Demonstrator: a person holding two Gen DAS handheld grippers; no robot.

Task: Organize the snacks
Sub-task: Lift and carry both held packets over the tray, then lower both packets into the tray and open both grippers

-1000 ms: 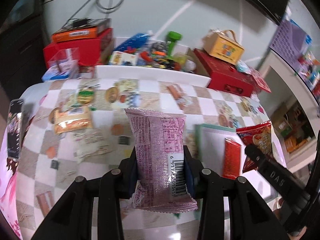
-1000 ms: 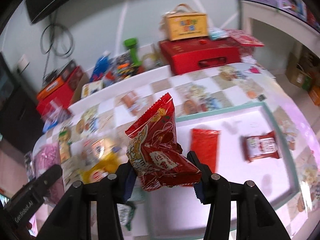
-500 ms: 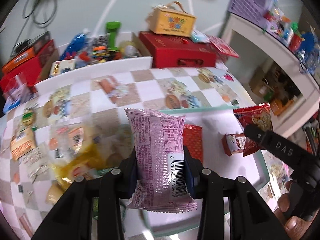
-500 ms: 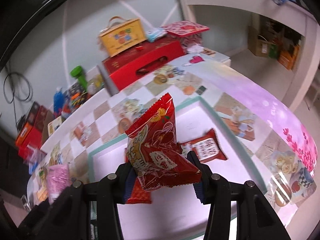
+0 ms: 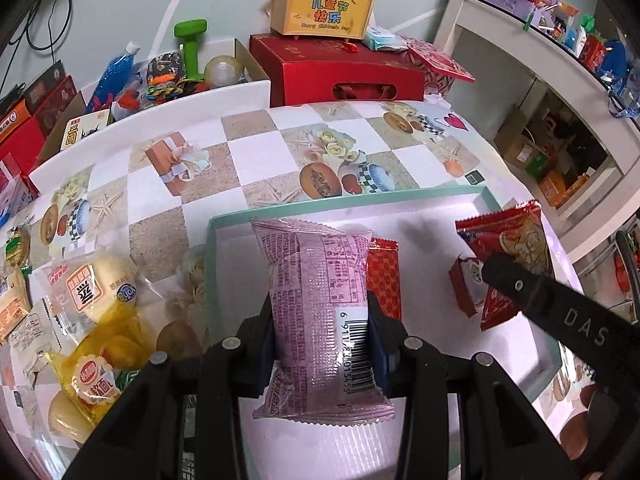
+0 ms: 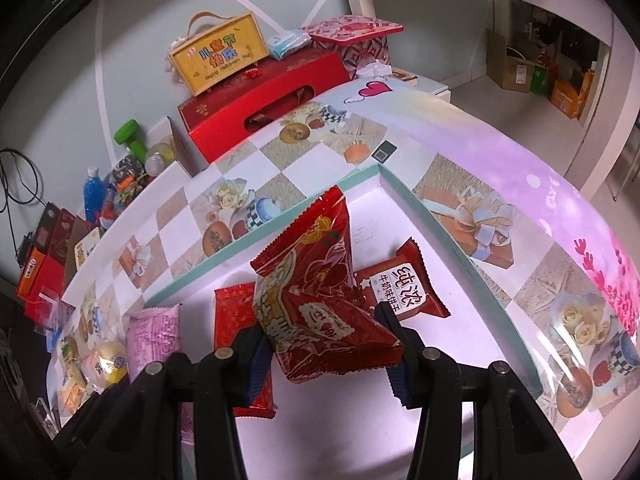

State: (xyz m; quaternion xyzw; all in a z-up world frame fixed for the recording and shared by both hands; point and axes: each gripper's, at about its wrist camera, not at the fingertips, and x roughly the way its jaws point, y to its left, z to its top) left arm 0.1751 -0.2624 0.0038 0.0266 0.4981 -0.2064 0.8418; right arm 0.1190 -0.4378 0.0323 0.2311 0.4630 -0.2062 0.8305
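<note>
Left hand-held gripper (image 5: 322, 332) is clamped on a pink snack packet (image 5: 320, 312); the right hand-held gripper (image 6: 328, 348) is clamped on a red snack bag (image 6: 320, 308). Both are held over the white tray (image 6: 460, 256) on the counter (image 5: 200, 168). Placement is in hand; lowering and release are judged next.

Left gripper (image 5: 322, 344) clamped on a pink snack packet (image 5: 320, 312), barcode side up, held above the near-left part of the white tray (image 5: 432, 206) (teal rim). On the tray floor, partly behind the packet: a flat red wrapper (image 5: 385, 280). Toward the tray's right side, the right gripper (image 5: 496, 270) comes in holding a red snack bag (image 5: 516, 248); a small red-and-white packet (image 5: 466, 284) sits just beside it. Left of the tray, on the checked tablecloth (image 5: 248, 160), lies a yellow bag (image 5: 96, 356) among other loose snacks. Beyond the tray's far edge, a red gift box (image 5: 340, 72).
</note>
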